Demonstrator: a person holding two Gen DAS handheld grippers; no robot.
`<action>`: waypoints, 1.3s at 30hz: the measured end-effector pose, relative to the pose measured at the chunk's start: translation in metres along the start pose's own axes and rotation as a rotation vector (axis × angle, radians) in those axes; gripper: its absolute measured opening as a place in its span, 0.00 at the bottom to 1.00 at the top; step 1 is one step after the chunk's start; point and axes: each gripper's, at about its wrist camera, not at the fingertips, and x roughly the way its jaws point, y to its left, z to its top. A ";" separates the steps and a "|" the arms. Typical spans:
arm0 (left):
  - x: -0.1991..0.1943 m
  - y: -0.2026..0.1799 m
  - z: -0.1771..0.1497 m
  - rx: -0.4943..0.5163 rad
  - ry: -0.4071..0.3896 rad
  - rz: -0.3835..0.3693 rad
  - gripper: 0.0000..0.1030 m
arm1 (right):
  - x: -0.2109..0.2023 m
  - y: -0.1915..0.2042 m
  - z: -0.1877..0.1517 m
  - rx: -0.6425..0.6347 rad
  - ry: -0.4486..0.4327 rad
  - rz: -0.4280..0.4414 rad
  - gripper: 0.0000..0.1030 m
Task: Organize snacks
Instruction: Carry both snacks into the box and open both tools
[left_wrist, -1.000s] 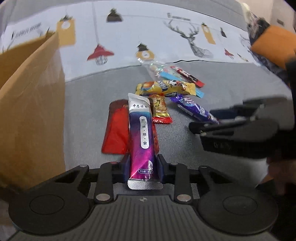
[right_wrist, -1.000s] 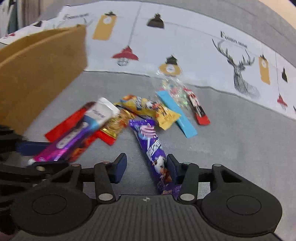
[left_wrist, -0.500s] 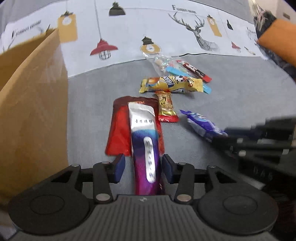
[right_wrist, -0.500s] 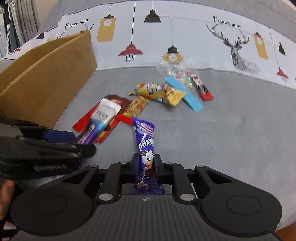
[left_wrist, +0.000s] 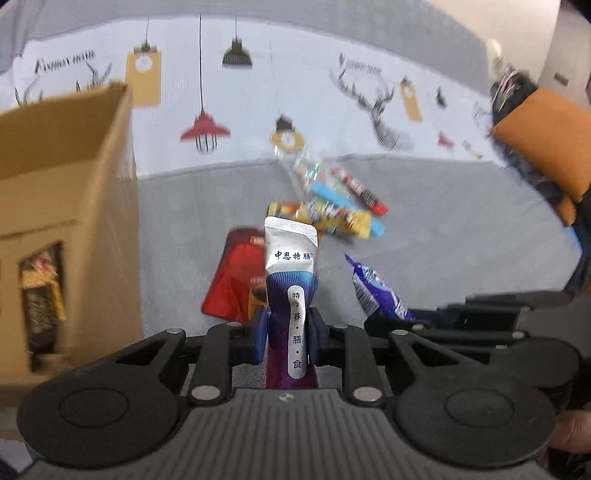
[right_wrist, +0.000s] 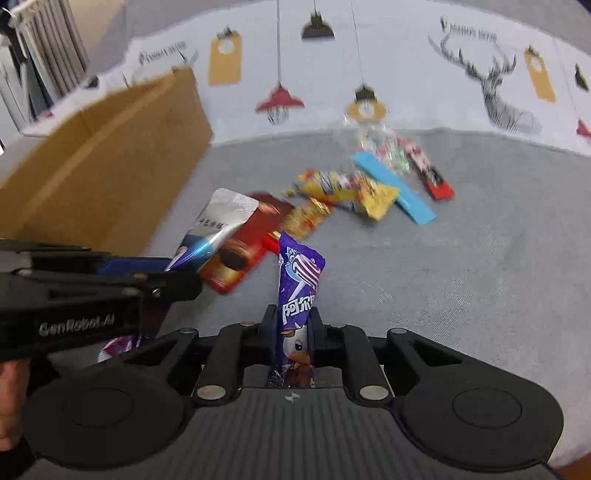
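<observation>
Where the grey cushion (right_wrist: 480, 266) meets a white backrest cover (left_wrist: 295, 92) printed with lamps and a deer, one cardboard box (left_wrist: 66, 206) stands left of both sets of fingers, with an orange pillow (left_wrist: 543, 140) at far right. Ahead of the fingers lie one red packet (right_wrist: 251, 240), one gold bar (right_wrist: 306, 218), one yellow bag (right_wrist: 351, 188), one blue stick (right_wrist: 402, 192), one clear candy bag (right_wrist: 380, 144) and one red-black stick (right_wrist: 428, 170). The left gripper (left_wrist: 286, 332) is clenched on one silver-purple sachet (left_wrist: 291, 280), raised above the cushion; the right gripper (right_wrist: 293, 336) is clenched on one purple wrapper (right_wrist: 299, 284), also raised.
</observation>
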 end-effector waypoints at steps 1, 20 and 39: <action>-0.010 0.002 0.000 0.003 -0.022 -0.010 0.24 | -0.008 0.006 -0.001 0.012 -0.018 0.006 0.16; -0.215 0.102 0.021 -0.144 -0.488 0.022 0.24 | -0.130 0.183 0.075 -0.078 -0.296 0.155 0.15; -0.136 0.226 0.011 -0.350 -0.153 0.248 0.24 | 0.022 0.251 0.086 -0.158 -0.059 0.136 0.16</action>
